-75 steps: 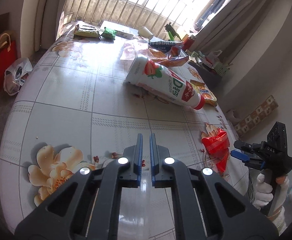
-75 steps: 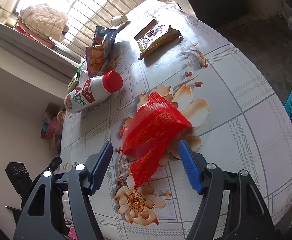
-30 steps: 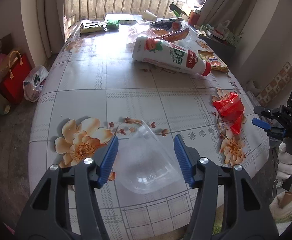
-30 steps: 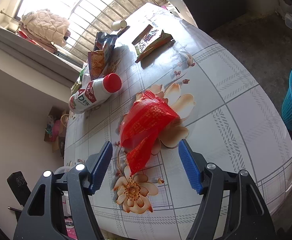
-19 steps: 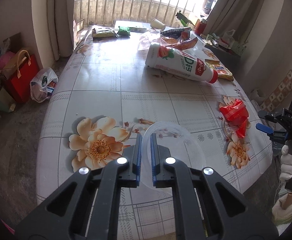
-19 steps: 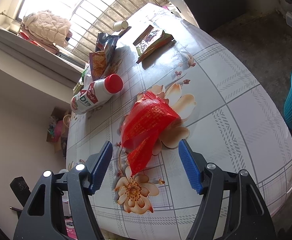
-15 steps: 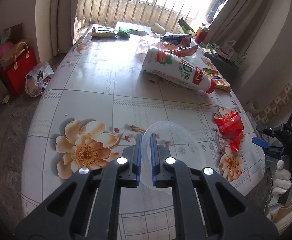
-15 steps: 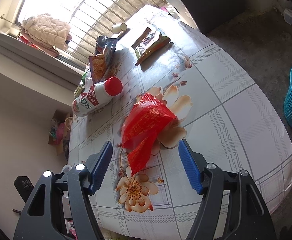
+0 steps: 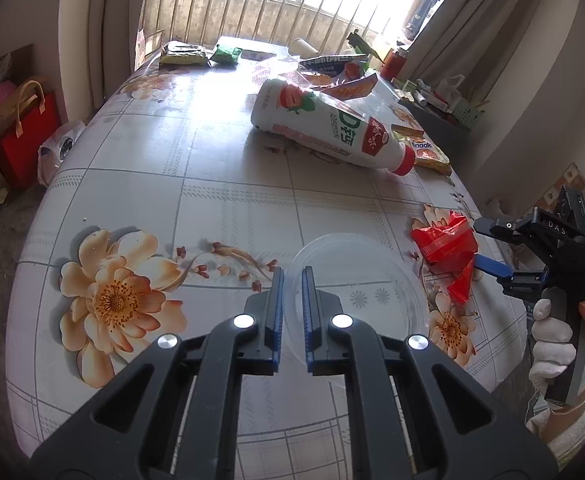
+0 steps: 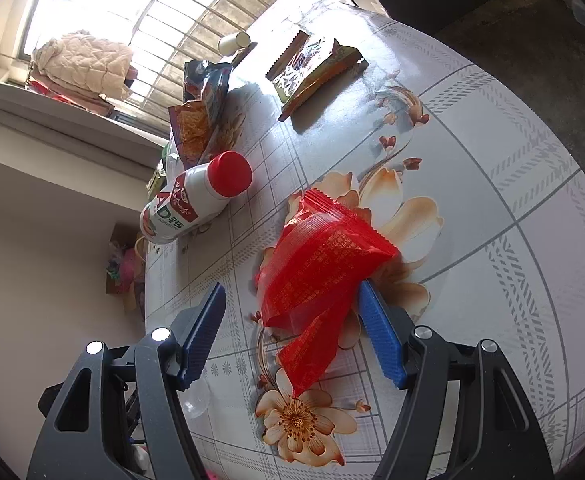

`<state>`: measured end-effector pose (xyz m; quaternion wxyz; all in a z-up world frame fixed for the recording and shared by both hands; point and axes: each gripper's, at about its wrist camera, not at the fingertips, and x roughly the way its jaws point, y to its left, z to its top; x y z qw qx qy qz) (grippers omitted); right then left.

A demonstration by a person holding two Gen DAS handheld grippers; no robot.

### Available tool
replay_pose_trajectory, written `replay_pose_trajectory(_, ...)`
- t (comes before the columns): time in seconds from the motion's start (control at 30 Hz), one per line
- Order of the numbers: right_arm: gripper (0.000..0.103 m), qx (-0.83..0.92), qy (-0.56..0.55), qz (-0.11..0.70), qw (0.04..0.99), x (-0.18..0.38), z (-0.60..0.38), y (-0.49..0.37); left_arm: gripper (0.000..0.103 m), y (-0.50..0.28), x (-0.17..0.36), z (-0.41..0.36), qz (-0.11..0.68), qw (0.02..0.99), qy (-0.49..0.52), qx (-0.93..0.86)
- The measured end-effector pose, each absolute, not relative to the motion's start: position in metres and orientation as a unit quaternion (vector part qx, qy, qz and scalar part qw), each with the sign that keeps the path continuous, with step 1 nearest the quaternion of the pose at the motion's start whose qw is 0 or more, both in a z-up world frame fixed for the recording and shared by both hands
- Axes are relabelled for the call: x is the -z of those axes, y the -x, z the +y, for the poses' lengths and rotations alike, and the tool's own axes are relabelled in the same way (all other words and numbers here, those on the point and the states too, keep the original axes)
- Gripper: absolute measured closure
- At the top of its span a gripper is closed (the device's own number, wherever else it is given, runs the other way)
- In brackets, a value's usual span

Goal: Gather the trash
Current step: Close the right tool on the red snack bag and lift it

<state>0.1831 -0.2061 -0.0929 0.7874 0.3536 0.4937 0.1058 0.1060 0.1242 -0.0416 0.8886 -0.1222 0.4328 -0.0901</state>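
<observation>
Left gripper fingers pinching clear plastic cup rim, right gripper fingers wide astride red wrapper, tail toward camera

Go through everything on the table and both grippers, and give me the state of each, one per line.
left gripper: shut on clear plastic cup
right gripper: open, jaws either side of red wrapper
red wrapper: crumpled, lying on table
yogurt drink bottle: on its side, red cap on
paper cup: tipped over

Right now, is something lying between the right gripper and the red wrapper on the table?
Nothing visible does. The right gripper is open and the red wrapper already lies between its fingers, on the table.
</observation>
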Motion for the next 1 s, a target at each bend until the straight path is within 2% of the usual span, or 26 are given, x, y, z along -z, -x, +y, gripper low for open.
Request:
replay_pose_trajectory(0.3, 0.036, -0.055, -0.189, 0.491, 0.848, 0.087, -0.157, -0.212, 0.095, -0.107, 0.045, 0.126, 0.436, 0.887, 0.124, 0.086)
replay_pose_trajectory(0.5, 0.064, -0.031, -0.102, 0.475, 0.873, 0.087, -0.145, -0.211, 0.095, -0.108, 0.045, 0.126, 0.435, 0.887, 0.125, 0.087)
replay_pose_trajectory(0.57, 0.083, -0.033, -0.106, 0.474, 0.873, 0.088, -0.149, -0.210, 0.095, -0.109, 0.045, 0.127, 0.435, 0.887, 0.127, 0.087)
replay_pose_trajectory(0.77, 0.091, -0.043, -0.130, 0.465, 0.874, 0.085, -0.163, -0.197, 0.096, -0.112, 0.041, 0.125, 0.432, 0.888, 0.128, 0.090)
replay_pose_trajectory(1.0, 0.094, -0.050, -0.166, 0.439, 0.882, 0.069, -0.192, -0.160, 0.097, -0.116, 0.028, 0.112, 0.421, 0.893, 0.118, 0.103)
